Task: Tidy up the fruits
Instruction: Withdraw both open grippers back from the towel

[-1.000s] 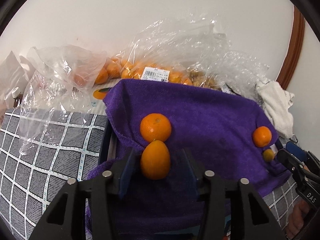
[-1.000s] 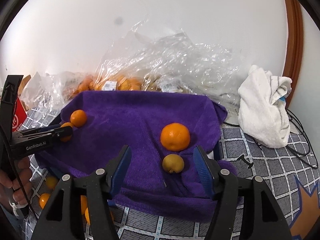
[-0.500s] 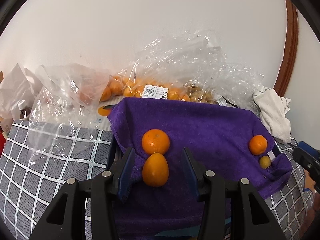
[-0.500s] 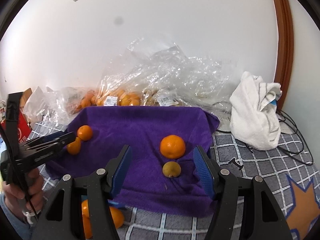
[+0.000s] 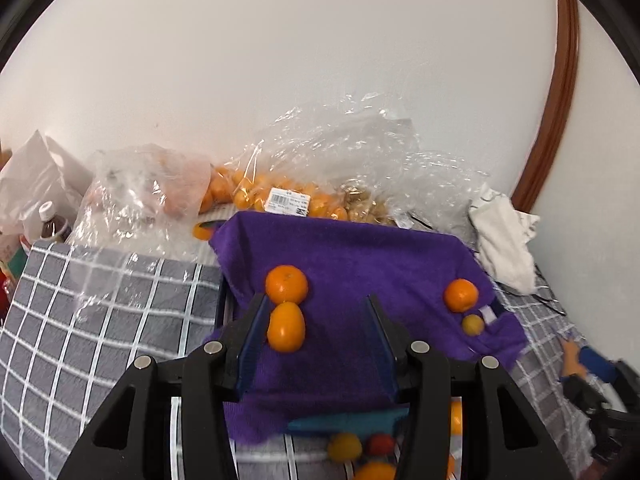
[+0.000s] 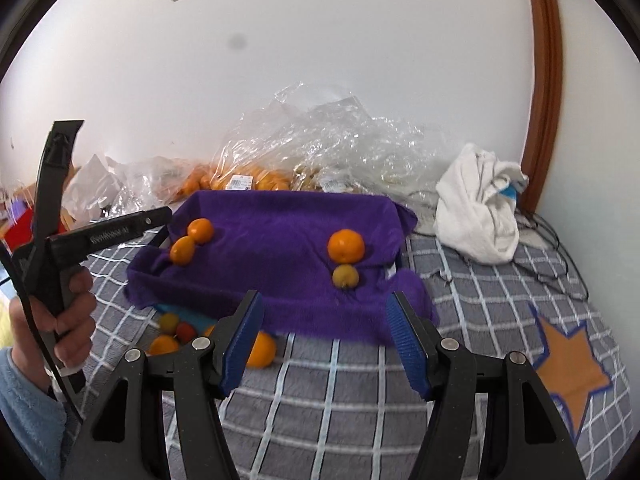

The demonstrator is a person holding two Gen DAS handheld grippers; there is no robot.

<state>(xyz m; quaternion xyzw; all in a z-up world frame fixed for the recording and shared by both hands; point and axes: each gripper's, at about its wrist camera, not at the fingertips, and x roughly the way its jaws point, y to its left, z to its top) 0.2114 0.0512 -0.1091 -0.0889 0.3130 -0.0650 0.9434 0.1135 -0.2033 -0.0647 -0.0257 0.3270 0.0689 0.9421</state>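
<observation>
A purple towel (image 5: 360,256) (image 6: 280,224) drapes a raised box. On its left lie a round orange (image 5: 287,283) (image 6: 201,230) and an oval orange (image 5: 285,326) (image 6: 182,250), touching. On its right lie another round orange (image 5: 461,295) (image 6: 346,245) and a small yellow fruit (image 5: 473,324) (image 6: 345,276). My left gripper (image 5: 316,332) is open and empty above the towel's near side, its left finger beside the oval orange. My right gripper (image 6: 324,320) is open and empty, in front of the towel.
Several loose fruits (image 6: 260,350) (image 5: 344,446) lie on the grey checked cloth (image 6: 340,392) at the towel's near-left edge. Clear plastic bags with oranges (image 5: 256,192) sit against the wall behind. A white cloth bundle (image 6: 478,216) lies at right.
Both grippers have pulled back and risen from the towel, staying open. The loose fruits below the towel's front edge have come into view. The fruits on the towel have not moved.
</observation>
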